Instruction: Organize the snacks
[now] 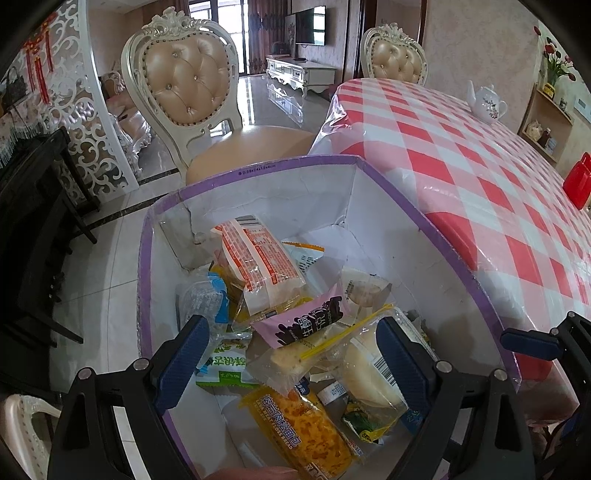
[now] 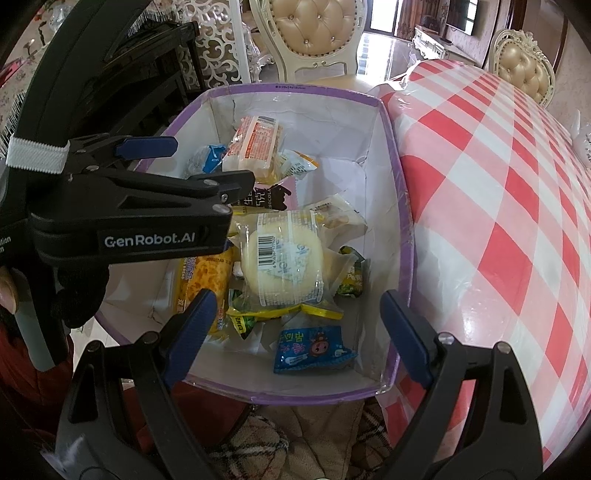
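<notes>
A purple-rimmed white cardboard box (image 1: 255,168) (image 2: 400,206) sits beside the table's edge, holding several wrapped snacks: a red-printed bread pack (image 1: 264,264) (image 2: 255,144), a round pale bun (image 2: 282,258) (image 1: 369,373), an orange floss-bread pack (image 1: 303,428) (image 2: 201,282), a pink chocolate pack (image 1: 308,321) and a blue packet (image 2: 312,349). My left gripper (image 1: 291,354) is open and empty just above the snacks; it also shows in the right wrist view (image 2: 203,162). My right gripper (image 2: 295,332) is open and empty over the box's near end.
A table with a red-and-white checked cloth (image 1: 480,166) (image 2: 517,206) lies right of the box, with a white teapot (image 1: 485,99) and a red container (image 1: 578,181). Padded chairs (image 1: 192,92) (image 2: 314,33) stand beyond. Dark furniture (image 1: 33,221) is at left.
</notes>
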